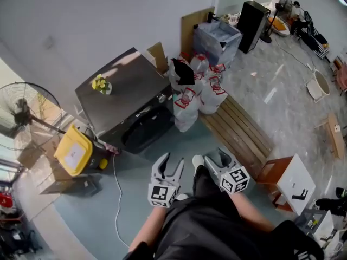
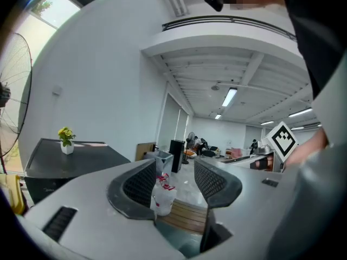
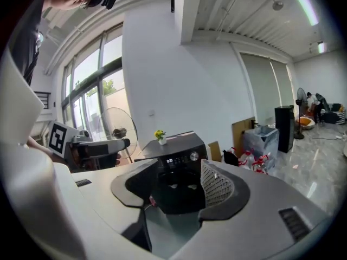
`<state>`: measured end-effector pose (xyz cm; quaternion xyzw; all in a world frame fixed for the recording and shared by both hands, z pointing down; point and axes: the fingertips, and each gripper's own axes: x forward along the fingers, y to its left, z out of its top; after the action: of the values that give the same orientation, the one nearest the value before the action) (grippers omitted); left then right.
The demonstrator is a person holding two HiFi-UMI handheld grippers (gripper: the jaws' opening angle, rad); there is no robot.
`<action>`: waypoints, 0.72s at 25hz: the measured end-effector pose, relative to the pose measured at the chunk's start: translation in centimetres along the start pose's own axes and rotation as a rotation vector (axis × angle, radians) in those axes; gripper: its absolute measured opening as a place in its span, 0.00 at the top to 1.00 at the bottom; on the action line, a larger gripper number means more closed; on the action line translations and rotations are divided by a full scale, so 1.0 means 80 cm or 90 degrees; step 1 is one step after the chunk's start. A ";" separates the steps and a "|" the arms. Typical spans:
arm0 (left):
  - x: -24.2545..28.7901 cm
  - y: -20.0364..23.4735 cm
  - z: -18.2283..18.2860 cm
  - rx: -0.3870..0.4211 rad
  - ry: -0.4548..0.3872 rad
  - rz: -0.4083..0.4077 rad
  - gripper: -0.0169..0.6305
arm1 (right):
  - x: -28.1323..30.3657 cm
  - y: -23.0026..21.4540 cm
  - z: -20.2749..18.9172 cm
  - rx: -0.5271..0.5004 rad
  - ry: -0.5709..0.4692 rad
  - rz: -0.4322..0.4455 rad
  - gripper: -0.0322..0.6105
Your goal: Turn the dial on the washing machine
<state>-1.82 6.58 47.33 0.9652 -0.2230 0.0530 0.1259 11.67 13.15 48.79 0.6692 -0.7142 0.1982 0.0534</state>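
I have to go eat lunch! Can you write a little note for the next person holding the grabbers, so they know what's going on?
Left gripper: jaws apart, nothing held; it looks toward the white bags by the bench.
Right gripper: jaws apart, nothing held; it looks at the front of the washing machine.
Things: the washing machine stands against the wall, a step or so ahead, with a small flower pot on top. Its dial is the round silver knob on the front panel.
Done: nothing yet; the dial is untouched.
Left: step closer, probably close the right gripper on the dial, and turn it.
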 end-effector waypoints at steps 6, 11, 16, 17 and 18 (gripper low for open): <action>0.064 0.049 0.036 -0.020 -0.014 0.086 0.67 | 0.094 -0.054 0.047 -0.016 0.006 0.082 0.61; 0.108 0.067 0.047 -0.029 -0.004 0.138 0.67 | 0.152 -0.086 0.072 -0.038 0.027 0.151 0.61; 0.144 0.092 0.057 -0.028 -0.013 0.199 0.67 | 0.204 -0.108 0.087 -0.050 0.033 0.212 0.61; 0.152 0.095 0.059 -0.026 -0.014 0.208 0.67 | 0.215 -0.113 0.089 -0.050 0.035 0.222 0.61; 0.160 0.098 0.060 -0.027 -0.014 0.216 0.67 | 0.225 -0.117 0.091 -0.050 0.037 0.230 0.61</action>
<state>6.35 -6.84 46.48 0.9114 -0.3852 0.0580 0.1330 20.44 -6.47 50.29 0.5216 -0.8279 0.1961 0.0638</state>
